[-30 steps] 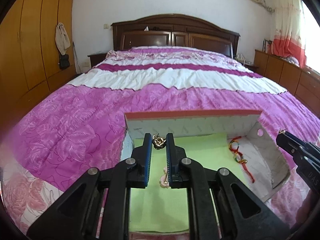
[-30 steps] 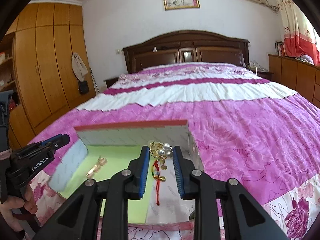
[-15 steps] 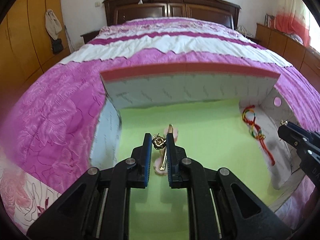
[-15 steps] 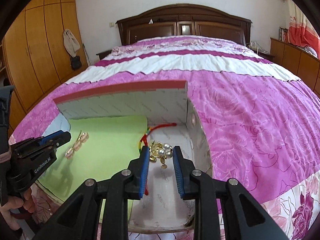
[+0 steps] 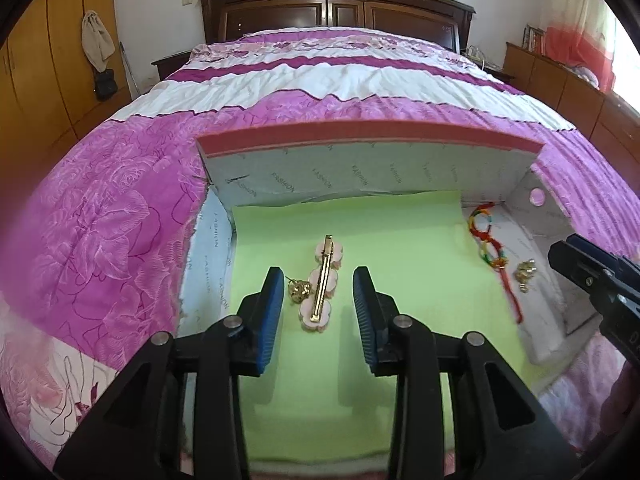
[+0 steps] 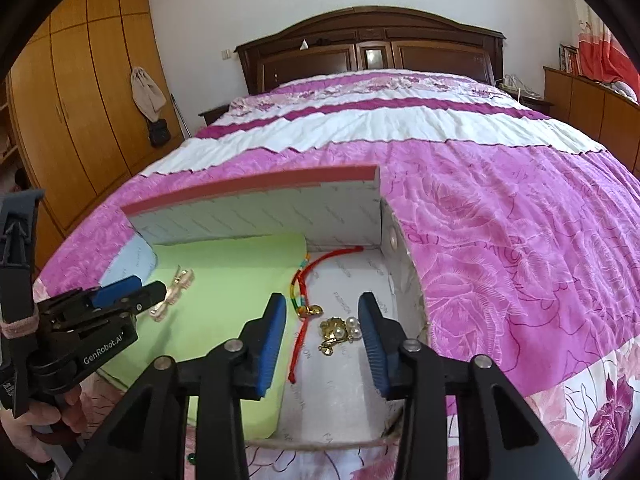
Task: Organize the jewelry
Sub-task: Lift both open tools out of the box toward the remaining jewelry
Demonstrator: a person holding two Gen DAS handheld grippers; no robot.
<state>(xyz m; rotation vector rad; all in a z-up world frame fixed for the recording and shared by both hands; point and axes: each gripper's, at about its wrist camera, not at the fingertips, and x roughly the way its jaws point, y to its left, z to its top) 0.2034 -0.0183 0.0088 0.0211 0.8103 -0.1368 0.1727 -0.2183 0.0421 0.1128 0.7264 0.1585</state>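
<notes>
Gold earring (image 5: 298,291) and pearl brooch (image 6: 340,332) lie in the box (image 5: 360,176); both my hand-held grippers, left (image 5: 318,312) and right (image 6: 322,340), have just opened, holding nothing.

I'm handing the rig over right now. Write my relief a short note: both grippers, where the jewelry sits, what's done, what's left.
Left gripper: jaws have just been opening, nothing gripped; small gold earring lies free by its left pad, on the green mat beside the pink flower hair clip.
Right gripper: jaws also just opened; pearl brooch lies free between them on the box's white floor, next to the red cord bracelet.
Done: all four pieces lie in the box.
Left: pull both grippers back; I see no further loose jewelry.
</notes>
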